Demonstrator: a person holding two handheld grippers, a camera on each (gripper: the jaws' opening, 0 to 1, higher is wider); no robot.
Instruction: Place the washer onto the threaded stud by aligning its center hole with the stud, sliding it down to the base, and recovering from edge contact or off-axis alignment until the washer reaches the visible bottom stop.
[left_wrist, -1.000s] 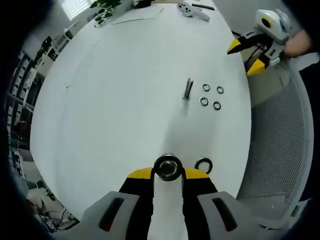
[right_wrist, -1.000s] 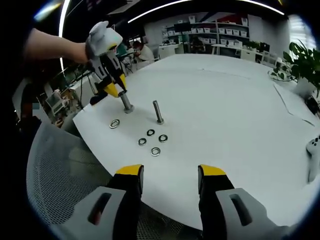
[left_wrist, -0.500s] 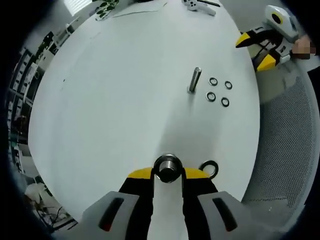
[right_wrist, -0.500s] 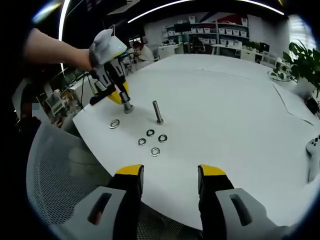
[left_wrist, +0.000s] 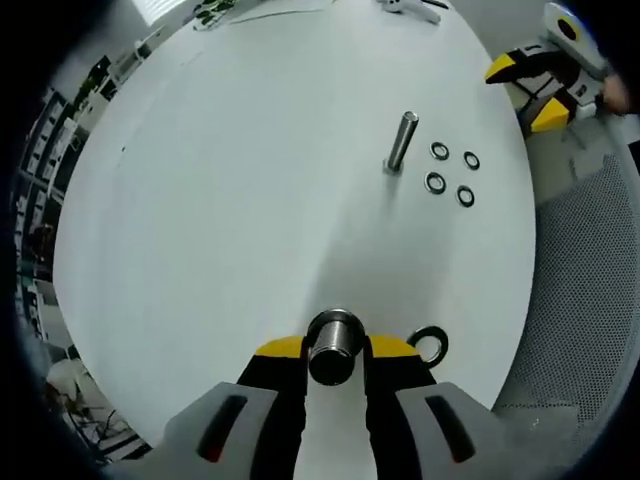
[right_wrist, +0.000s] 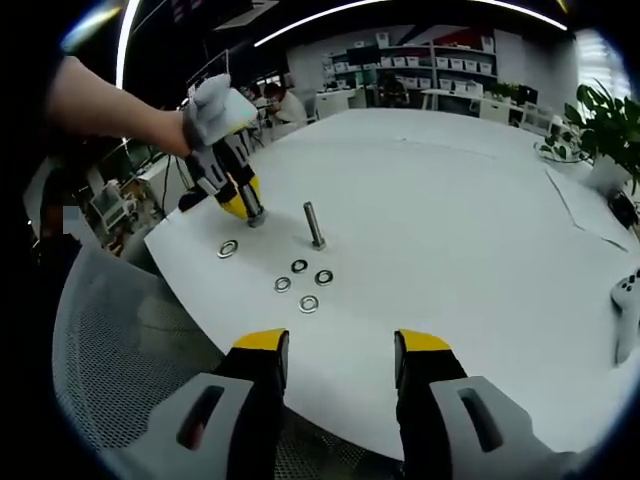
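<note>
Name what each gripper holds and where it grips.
Left gripper clamps a metal stud by its shaft, jaws on both sides. Right gripper holds nothing.

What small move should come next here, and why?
Probably ease the open right gripper forward toward the lone silver washer: it lies flat beside the upright metal stud that the left gripper clamps.

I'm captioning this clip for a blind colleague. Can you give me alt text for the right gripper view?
Across a white table, the left gripper, held in a person's hand, grips a metal stud near the table's edge, beside a lone washer. A second upright stud stands nearby with four washers clustered in front. The right gripper hangs open in the foreground.
</note>
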